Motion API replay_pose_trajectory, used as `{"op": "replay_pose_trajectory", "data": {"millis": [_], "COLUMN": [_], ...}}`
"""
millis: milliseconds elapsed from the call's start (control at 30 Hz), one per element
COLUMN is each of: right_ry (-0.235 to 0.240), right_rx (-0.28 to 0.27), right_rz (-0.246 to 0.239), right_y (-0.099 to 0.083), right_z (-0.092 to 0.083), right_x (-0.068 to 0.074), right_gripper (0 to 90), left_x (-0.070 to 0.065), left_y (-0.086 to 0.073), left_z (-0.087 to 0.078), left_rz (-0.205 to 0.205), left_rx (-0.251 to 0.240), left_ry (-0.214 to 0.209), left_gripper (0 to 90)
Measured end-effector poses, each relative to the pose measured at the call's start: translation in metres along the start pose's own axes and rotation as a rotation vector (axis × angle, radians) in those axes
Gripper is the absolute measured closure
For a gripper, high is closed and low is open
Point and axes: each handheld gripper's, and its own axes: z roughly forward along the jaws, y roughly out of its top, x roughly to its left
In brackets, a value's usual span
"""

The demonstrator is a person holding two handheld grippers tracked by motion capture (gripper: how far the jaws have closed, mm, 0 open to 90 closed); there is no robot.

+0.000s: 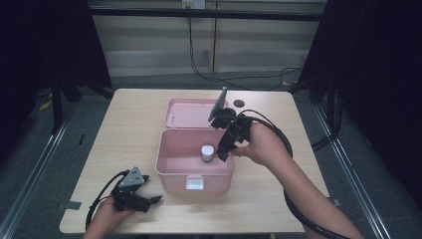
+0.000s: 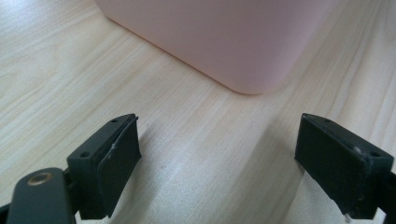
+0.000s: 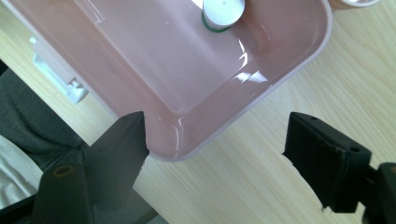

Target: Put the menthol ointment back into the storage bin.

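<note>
- Forearms enter from the near edge of the pale wooden table (image 1: pixel 134 129), and everything below is placed relative to the open pink plastic box (image 1: pixel 169 172) at its middle.
- Nearest, off the box's front left corner, the left gripper (image 1: pixel 155 199) lies low on the tabletop in the person's left hand (image 1: pixel 107 211); its jaws stand wide apart with nothing between them, pointing at the box's rounded corner, which the left gripper view shows close ahead. This reads as a parked, waiting pose.
- On the box's front wall sits a white latch (image 1: pixel 194 182), undone, since the lid is up.
- Inside the box, right of centre, stands a small white-capped cylindrical bottle (image 1: pixel 207 153) with a green band, upright on the floor. Probably it has been set there to be stored.
- Over the box's right rim, the right gripper (image 1: pixel 222 152) tilts down steeply from the right hand (image 1: pixel 261 144), wrist bent inward. Its jaws are wide and empty, just beside the bottle, one over the interior and one outside the wall.
- Beyond the box, the hinged pink lid (image 1: pixel 186 113) lies flat open.
</note>
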Motion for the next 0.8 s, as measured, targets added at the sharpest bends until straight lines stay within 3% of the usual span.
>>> {"op": "replay_pose_trajectory", "data": {"millis": [400, 500, 800], "right_ry": [0.011, 0.023, 0.021], "right_rx": [-0.004, -0.01, -0.035], "right_rz": [0.018, 0.05, 0.072], "right_y": [-0.026, -0.036, -0.06], "right_z": [0.001, 0.003, 0.013], "right_x": [-0.019, -0.025, -0.042], "right_gripper": [20.4, 20.1, 19.7], "left_x": [0.0, 0.0, 0.0], "left_y": [0.0, 0.0, 0.0], "left_z": [0.0, 0.0, 0.0], "left_rz": [-0.001, 0.0, 0.0], "left_rx": [-0.002, -0.002, -0.002], "left_ry": [0.001, 0.002, 0.002], "left_gripper": [13.4, 13.4, 13.4]}}
